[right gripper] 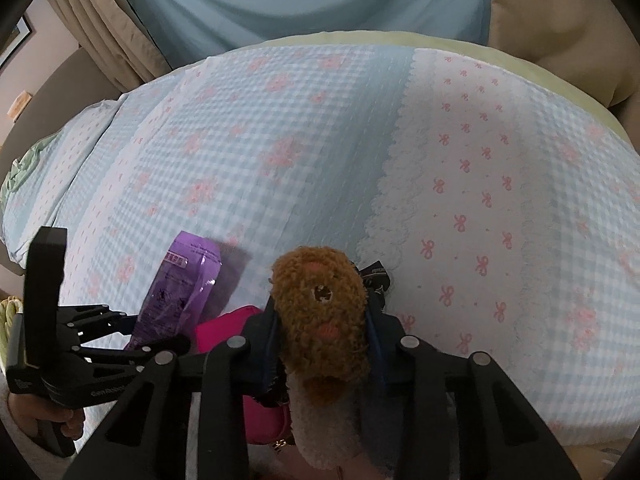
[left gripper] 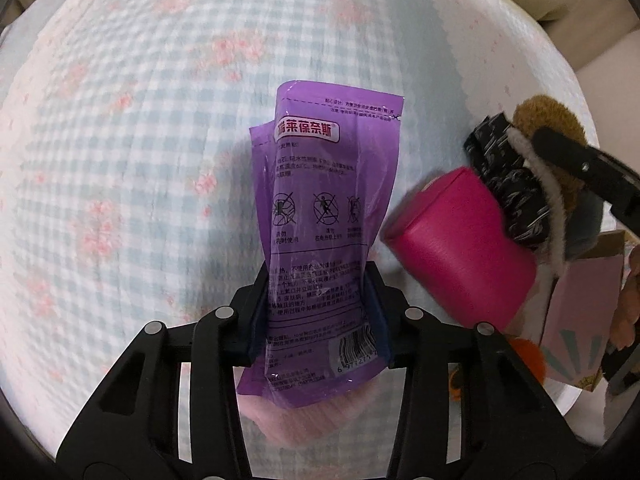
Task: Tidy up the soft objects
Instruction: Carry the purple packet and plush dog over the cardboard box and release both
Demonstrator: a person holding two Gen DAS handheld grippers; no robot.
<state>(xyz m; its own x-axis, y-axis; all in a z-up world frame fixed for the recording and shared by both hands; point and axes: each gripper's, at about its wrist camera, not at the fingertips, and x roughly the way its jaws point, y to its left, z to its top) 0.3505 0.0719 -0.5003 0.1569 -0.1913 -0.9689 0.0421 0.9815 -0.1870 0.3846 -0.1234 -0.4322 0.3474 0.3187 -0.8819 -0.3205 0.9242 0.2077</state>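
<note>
My left gripper (left gripper: 318, 280) is shut on a purple plastic packet (left gripper: 320, 208) with printed text, held upright above the bed. The packet also shows in the right wrist view (right gripper: 180, 292), with the left gripper (right gripper: 152, 340) beside it. My right gripper (right gripper: 320, 320) is shut on a brown plush toy (right gripper: 320, 308) with a white fluffy lower part; the toy also shows in the left wrist view (left gripper: 548, 120). A magenta pouch (left gripper: 460, 248) and a black patterned cloth (left gripper: 508, 184) lie just right of the packet.
The bed is covered by a blue-and-white checked quilt with pink flowers (right gripper: 260, 152) and a white panel with pink bows (right gripper: 500, 200). A cardboard box (left gripper: 580, 304) with soft items stands at the right edge. Curtains (right gripper: 100, 32) hang behind.
</note>
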